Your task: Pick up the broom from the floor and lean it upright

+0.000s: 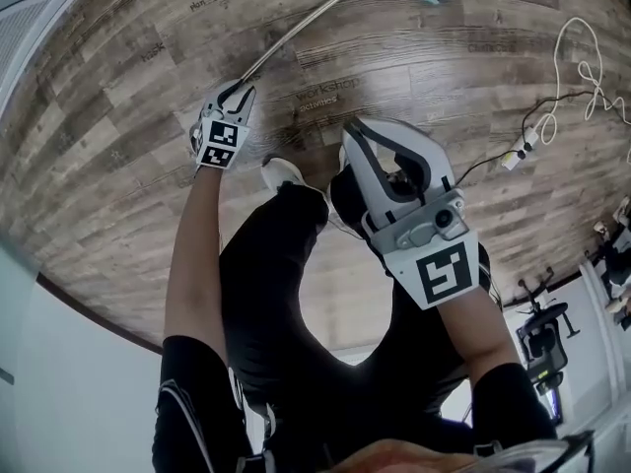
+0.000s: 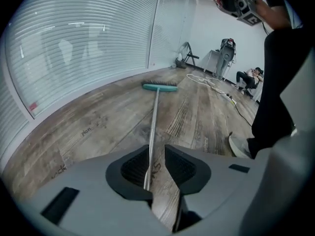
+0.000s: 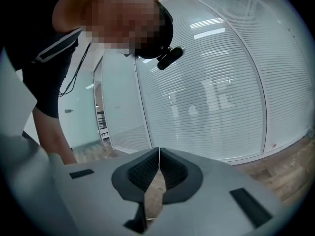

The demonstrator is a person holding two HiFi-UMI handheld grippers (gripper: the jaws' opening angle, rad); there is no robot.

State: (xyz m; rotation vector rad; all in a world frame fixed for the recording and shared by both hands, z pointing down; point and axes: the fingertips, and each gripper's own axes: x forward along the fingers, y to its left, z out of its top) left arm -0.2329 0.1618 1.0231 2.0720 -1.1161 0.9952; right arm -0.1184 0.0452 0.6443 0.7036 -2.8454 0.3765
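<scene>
Straddling the near end of the broom [image 2: 154,114] lengthwise, the left claw [image 2: 157,155] is released; the right claw [image 3: 158,155], clenched empty, is farther from the broom.

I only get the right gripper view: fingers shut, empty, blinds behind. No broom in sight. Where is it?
Observer: The broom lies flat on the wood floor, with its teal head at the end away from the person.
Operator: Is the left gripper on it?
Observer: The left gripper is down at the near end of the handle. Its fingers stand apart with the handle between them, not clamped.
Operator: Anything near it?
Observer: A corded power strip lies on the floor to the person's right, well apart from the broom.
</scene>
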